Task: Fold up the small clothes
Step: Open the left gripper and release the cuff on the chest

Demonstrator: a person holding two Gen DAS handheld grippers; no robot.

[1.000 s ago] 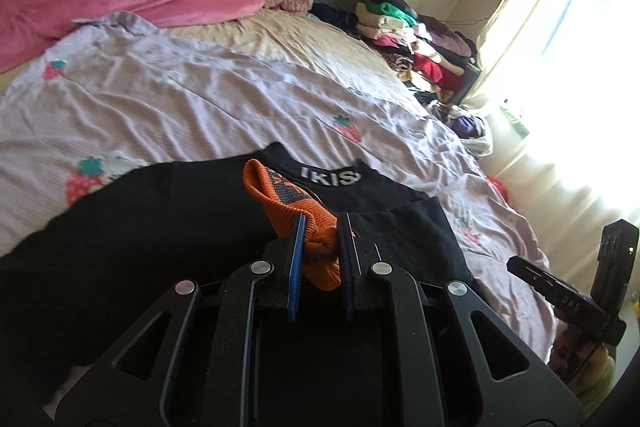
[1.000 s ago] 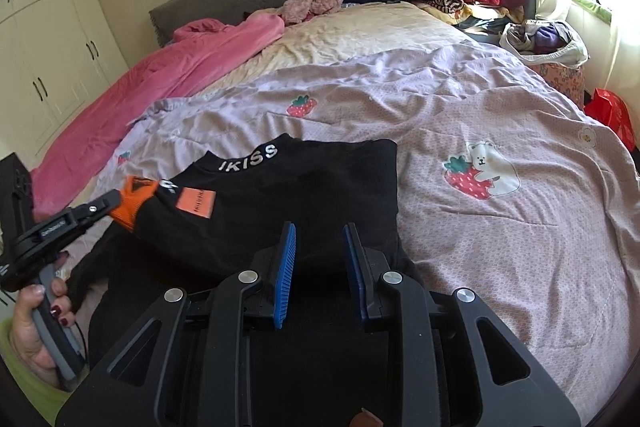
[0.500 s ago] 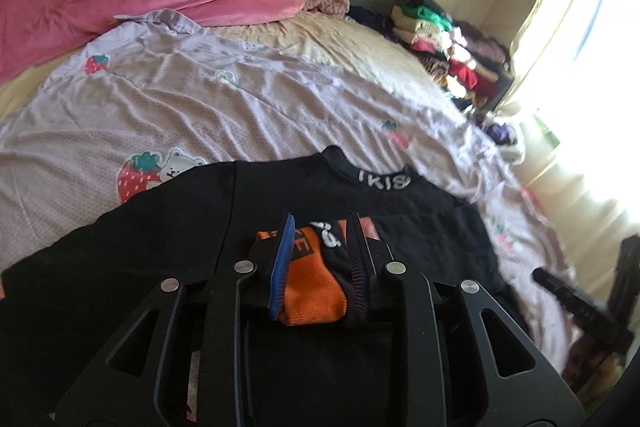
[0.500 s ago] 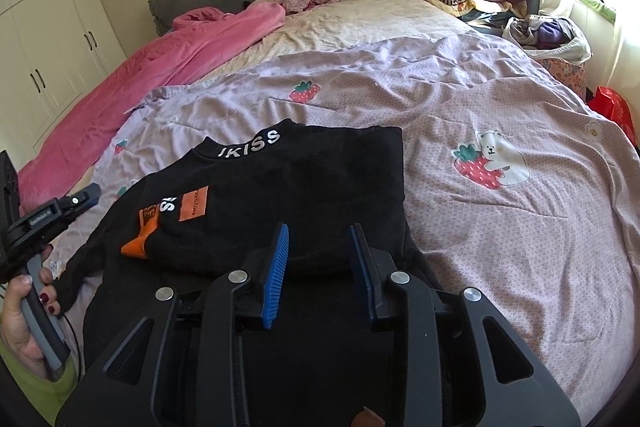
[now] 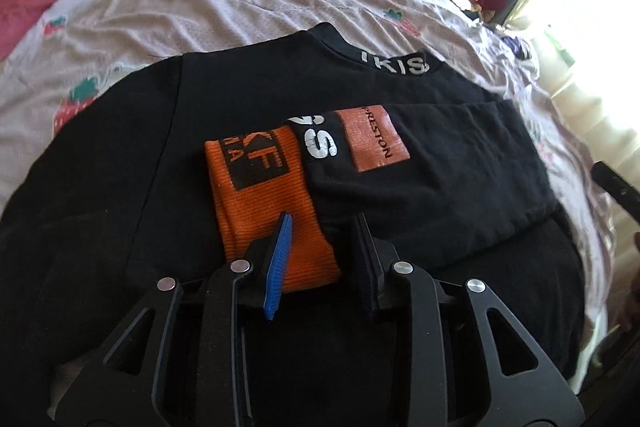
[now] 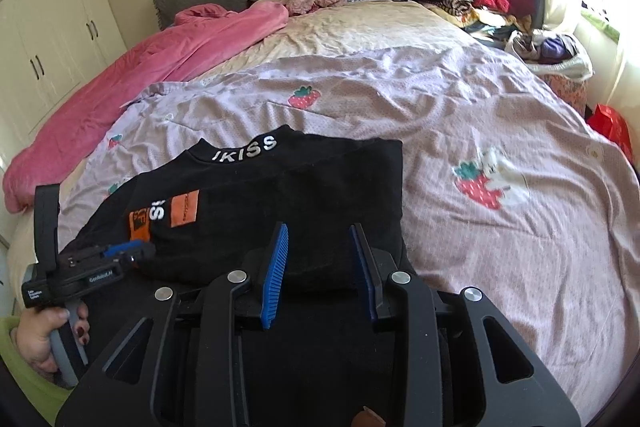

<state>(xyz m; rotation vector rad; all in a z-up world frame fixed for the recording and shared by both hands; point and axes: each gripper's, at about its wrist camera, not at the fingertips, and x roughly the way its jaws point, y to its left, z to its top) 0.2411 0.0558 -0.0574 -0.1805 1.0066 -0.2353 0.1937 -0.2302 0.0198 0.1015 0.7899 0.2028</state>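
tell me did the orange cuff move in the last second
Yes. The orange cuff came down out of the left gripper, which is now open, and lies flat on the black sweatshirt, below its lettered collar.

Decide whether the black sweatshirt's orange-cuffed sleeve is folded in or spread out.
Folded in: the orange-cuffed sleeve lies across the black sweatshirt body, cuff near the open left tongs.
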